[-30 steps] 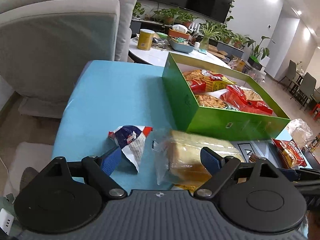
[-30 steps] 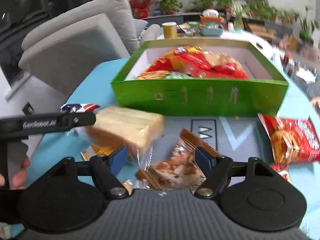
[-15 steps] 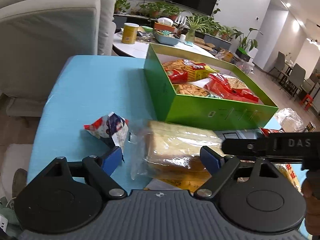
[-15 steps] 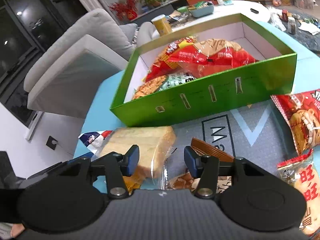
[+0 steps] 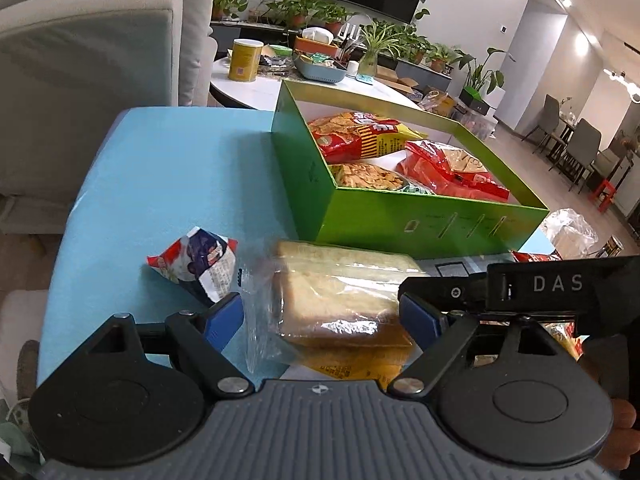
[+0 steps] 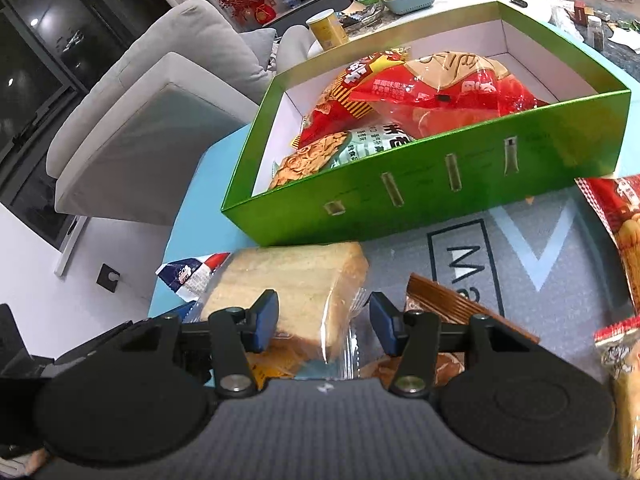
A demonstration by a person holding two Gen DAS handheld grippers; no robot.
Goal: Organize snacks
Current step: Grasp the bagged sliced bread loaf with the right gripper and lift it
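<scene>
Both tools straddle the bagged bread loaf [image 5: 340, 296]: left tool [image 5: 322, 316] wide, right tool [image 6: 323, 322] half-open, neither gripping. Next: clamp and lift toward the green box [image 6: 440, 184] ahead.

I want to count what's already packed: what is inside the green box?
Inside the green box: two red snack bags, plus a cracker packet near the front wall, which hides its lower part.
</scene>
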